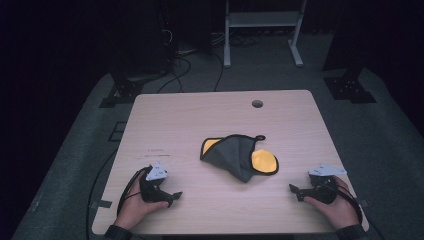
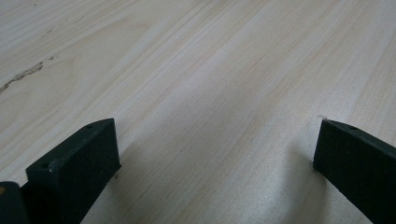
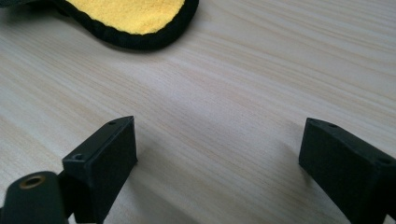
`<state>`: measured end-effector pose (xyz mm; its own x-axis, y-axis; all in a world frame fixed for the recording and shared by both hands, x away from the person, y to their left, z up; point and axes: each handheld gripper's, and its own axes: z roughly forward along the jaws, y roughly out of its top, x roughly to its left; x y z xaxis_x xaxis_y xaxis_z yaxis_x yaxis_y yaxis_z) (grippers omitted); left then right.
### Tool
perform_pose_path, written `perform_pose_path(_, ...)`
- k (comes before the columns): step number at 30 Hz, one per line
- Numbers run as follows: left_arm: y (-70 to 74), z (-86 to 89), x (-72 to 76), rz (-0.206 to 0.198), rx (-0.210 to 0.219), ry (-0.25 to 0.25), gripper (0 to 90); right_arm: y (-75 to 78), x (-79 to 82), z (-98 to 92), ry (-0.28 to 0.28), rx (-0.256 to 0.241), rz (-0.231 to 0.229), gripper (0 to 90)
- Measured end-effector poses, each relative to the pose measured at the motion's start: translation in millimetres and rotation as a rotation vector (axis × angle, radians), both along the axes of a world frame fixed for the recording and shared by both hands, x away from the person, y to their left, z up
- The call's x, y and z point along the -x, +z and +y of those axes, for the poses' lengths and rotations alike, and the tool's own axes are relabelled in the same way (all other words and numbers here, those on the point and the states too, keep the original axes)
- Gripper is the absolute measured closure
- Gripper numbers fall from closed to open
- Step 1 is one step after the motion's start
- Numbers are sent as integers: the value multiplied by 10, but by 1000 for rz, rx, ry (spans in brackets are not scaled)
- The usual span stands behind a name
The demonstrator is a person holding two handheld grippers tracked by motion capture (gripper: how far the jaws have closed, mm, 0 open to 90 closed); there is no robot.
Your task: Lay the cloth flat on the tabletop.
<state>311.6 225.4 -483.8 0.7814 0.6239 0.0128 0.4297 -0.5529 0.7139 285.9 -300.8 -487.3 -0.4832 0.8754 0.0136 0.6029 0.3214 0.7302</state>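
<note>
One grey-and-yellow cloth, crumpled, between two hand-held grippers. Left hand-held gripper and right hand-held gripper: both low on the desk, jaws released, empty.

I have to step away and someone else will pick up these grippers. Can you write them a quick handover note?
Left hand-held gripper: open, resting on the table, holding nothing.
Right hand-held gripper: open, also holding nothing.
The grey and yellow cloth lies crumpled mid-table between them, apart from both.
Done: nothing visible, cloth untouched.
Left: likely grasp the cloth and spread or fold it.
</note>
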Motion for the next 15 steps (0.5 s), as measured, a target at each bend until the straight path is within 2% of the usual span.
perform_pose_path(11, 0, 2, -2, 0, 0, 5, 0, 0, 0, 0, 0, 0, 0, 101)
perform_pose_path(15, 5, 13, -2, -4, 4, 15, 8, 4, 9, -9, -5, -3, -6, 135)
